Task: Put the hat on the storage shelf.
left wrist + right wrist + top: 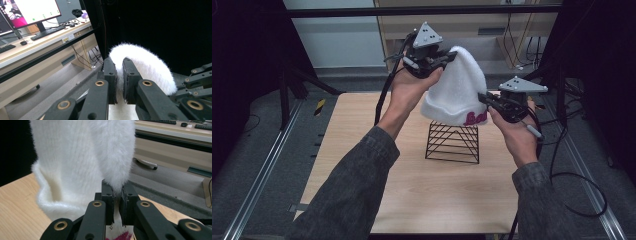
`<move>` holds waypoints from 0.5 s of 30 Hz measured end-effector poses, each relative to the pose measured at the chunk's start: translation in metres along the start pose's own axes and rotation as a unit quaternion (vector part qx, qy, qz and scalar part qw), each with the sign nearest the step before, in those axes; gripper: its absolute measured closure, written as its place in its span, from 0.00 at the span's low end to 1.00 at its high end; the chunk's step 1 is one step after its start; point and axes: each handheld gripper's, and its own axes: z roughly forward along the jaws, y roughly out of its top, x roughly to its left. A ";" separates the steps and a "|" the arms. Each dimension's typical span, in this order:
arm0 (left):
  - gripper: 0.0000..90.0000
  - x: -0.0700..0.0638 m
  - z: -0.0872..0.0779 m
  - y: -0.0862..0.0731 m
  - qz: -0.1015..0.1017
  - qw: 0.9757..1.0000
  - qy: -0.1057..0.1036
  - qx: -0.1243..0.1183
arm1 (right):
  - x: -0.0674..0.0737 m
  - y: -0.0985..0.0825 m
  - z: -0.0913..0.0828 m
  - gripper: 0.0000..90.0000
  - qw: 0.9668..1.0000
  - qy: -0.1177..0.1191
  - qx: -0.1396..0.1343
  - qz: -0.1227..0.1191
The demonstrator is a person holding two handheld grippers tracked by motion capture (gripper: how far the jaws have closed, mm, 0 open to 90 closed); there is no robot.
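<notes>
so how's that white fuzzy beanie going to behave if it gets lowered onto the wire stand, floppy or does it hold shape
Probably floppy: the white beanie hangs in folds between the left gripper at its top and the right gripper at its cuff. It looks light, since thin pinches carry it. Its fuzzy knit should drape over the black wire stand rather than slide off.

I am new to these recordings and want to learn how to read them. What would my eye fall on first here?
First, the fluffy white knit hat, held up in the air above the middle of the wooden table. The left claw pinches its top and the right claw pinches its brim beside the pink lettering, both shut on the fabric. Right under the hat stands a black wire rack.
</notes>
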 end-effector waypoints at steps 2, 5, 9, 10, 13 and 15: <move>0.93 -0.001 0.001 -0.004 -0.003 1.000 0.001 0.005 | 0.001 -0.003 -0.002 0.93 1.000 0.000 0.003 -0.001; 0.93 0.000 0.006 -0.010 -0.005 1.000 -0.002 0.013 | -0.001 -0.011 0.002 0.93 1.000 0.001 0.011 0.005; 0.93 0.004 0.012 -0.016 -0.008 1.000 -0.001 0.019 | -0.003 -0.014 0.008 0.93 1.000 0.000 0.016 0.007; 0.93 0.005 0.014 -0.018 -0.009 1.000 -0.002 0.021 | -0.004 -0.015 0.010 0.93 1.000 0.002 0.018 0.009; 0.93 0.007 0.016 -0.024 -0.011 1.000 -0.001 0.028 | -0.001 -0.021 0.018 0.93 1.000 0.008 0.029 0.009; 0.93 0.008 0.014 -0.029 -0.013 0.999 0.001 0.031 | 0.002 -0.024 0.019 0.92 0.999 0.012 0.030 0.008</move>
